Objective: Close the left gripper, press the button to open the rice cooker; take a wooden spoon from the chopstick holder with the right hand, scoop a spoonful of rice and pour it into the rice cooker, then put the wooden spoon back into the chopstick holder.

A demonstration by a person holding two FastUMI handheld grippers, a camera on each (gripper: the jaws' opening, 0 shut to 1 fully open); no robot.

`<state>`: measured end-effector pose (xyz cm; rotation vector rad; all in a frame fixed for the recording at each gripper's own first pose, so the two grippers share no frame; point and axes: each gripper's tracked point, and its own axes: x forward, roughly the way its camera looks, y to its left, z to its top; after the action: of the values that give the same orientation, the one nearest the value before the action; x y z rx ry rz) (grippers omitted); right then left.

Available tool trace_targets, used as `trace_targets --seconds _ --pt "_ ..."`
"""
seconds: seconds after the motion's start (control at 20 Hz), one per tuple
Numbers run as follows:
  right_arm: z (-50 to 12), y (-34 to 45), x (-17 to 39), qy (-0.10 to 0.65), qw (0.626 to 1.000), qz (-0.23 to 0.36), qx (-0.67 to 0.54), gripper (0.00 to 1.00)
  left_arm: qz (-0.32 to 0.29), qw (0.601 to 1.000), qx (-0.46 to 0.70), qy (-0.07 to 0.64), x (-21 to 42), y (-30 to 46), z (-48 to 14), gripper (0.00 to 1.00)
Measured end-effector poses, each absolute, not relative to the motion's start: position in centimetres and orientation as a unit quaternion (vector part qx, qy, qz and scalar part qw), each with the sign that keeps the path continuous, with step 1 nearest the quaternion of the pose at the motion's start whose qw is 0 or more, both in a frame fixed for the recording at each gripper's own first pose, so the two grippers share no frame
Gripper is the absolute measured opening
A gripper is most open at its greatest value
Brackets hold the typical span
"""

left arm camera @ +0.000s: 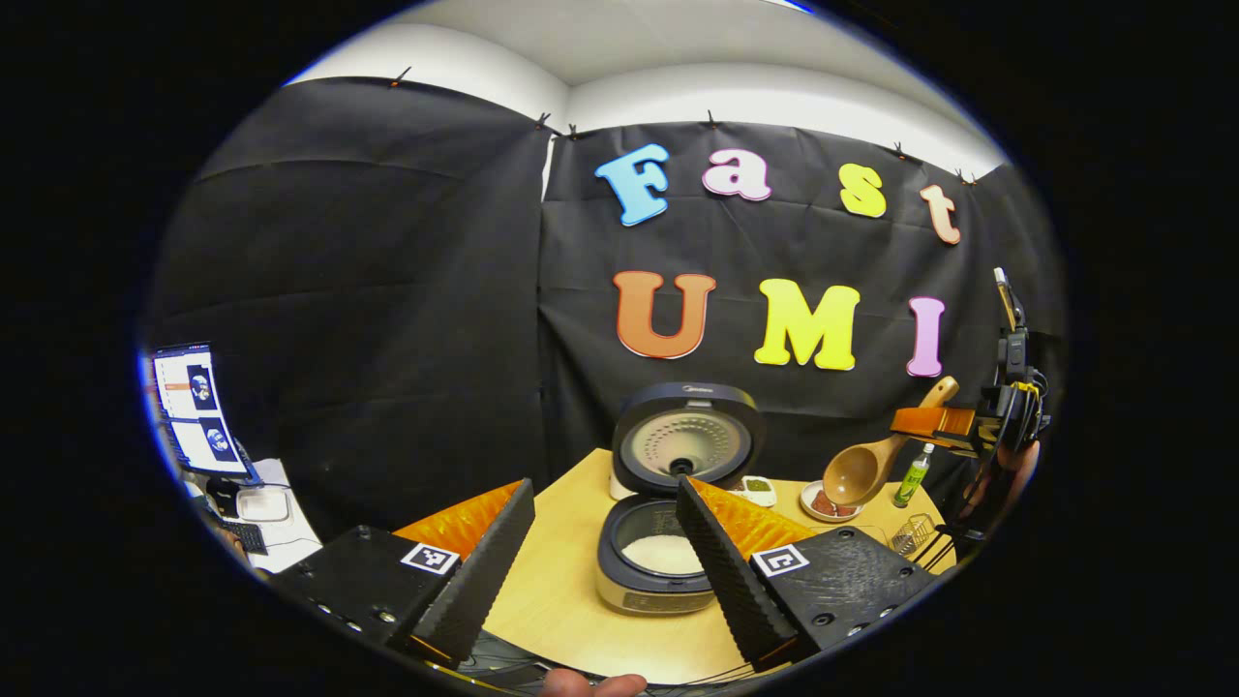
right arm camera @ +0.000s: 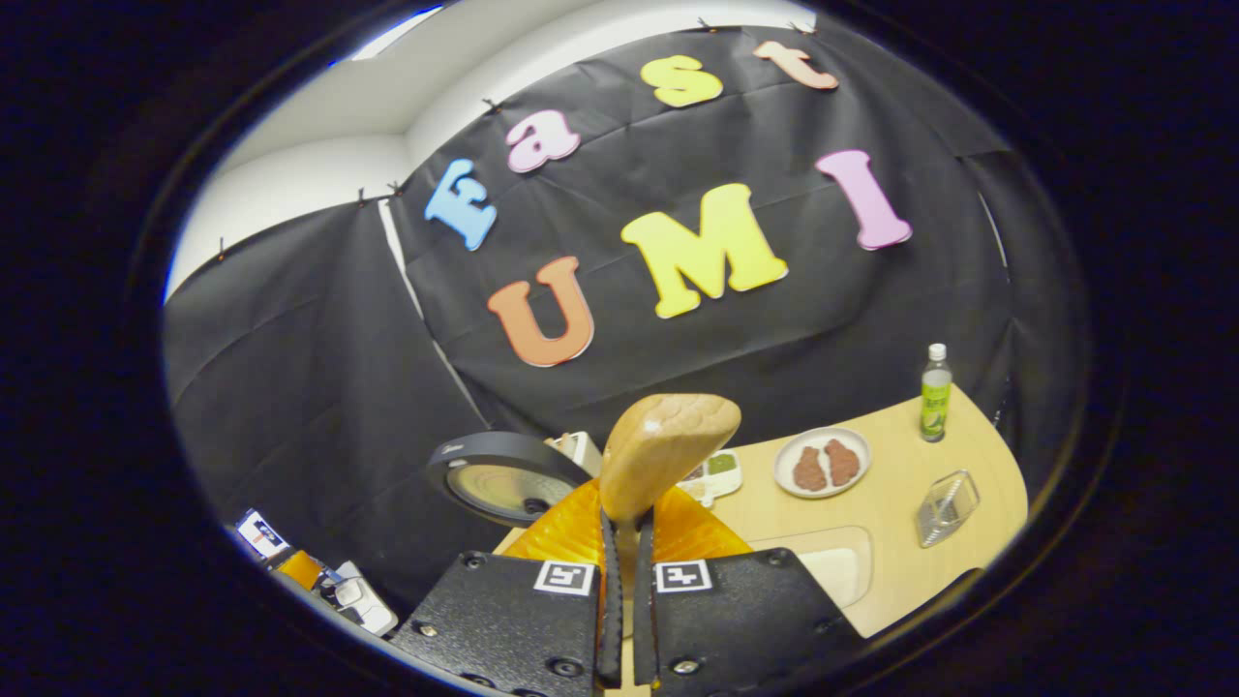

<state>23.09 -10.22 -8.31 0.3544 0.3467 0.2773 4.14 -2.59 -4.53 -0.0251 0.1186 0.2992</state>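
Note:
The rice cooker (left arm camera: 668,557) stands open on the round wooden table (left arm camera: 557,590), its lid (left arm camera: 683,440) tipped up and white rice in the pot. My left gripper (left arm camera: 605,489) is open in front of it, fingers wide apart with nothing between them. To the right, above the table, my right gripper (left arm camera: 934,421) is shut on the handle of the wooden spoon (left arm camera: 861,471), whose bowl looks empty. In the right gripper view, my right gripper (right arm camera: 626,528) clamps the spoon (right arm camera: 668,440), bowl pointing up and forward. The wire chopstick holder (right arm camera: 947,505) sits at the table's right.
A plate with brown food (right arm camera: 823,462), a small dish of green stuff (right arm camera: 721,465), a green bottle (right arm camera: 935,392) and a shallow tray of white rice (right arm camera: 828,566) are on the table (right arm camera: 891,523). A screen (left arm camera: 198,407) stands off to the left.

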Motion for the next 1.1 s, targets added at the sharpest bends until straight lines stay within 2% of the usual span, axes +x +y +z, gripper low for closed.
trace_targets --seconds 0.25,0.3,0.55,1.0,1.05,1.1 --pt "-10.4 -23.2 23.3 0.176 0.967 0.049 0.175 0.10 0.130 0.989 -0.004 0.064 5.7 -7.2 -4.6 0.95" --pt "-11.0 -25.4 23.3 0.179 0.968 0.035 0.174 0.10 0.127 0.990 -0.005 0.064 6.0 -8.0 -4.5 0.98" --pt "-14.3 -34.6 24.8 0.191 0.970 -0.028 0.151 0.10 0.123 0.990 -0.025 0.070 6.8 -10.3 -4.1 0.95" --pt "-22.6 -41.3 30.4 0.229 0.964 -0.075 0.115 0.10 0.150 0.984 -0.037 0.089 7.1 -11.7 -4.1 0.95" --pt "-23.7 -41.7 31.0 0.234 0.963 -0.077 0.113 0.12 0.154 0.983 -0.034 0.094 7.1 -11.7 -4.2 0.95" --pt "-24.8 -42.0 31.6 0.239 0.961 -0.078 0.111 0.10 0.158 0.982 -0.032 0.096 7.1 -11.7 -4.2 0.95"
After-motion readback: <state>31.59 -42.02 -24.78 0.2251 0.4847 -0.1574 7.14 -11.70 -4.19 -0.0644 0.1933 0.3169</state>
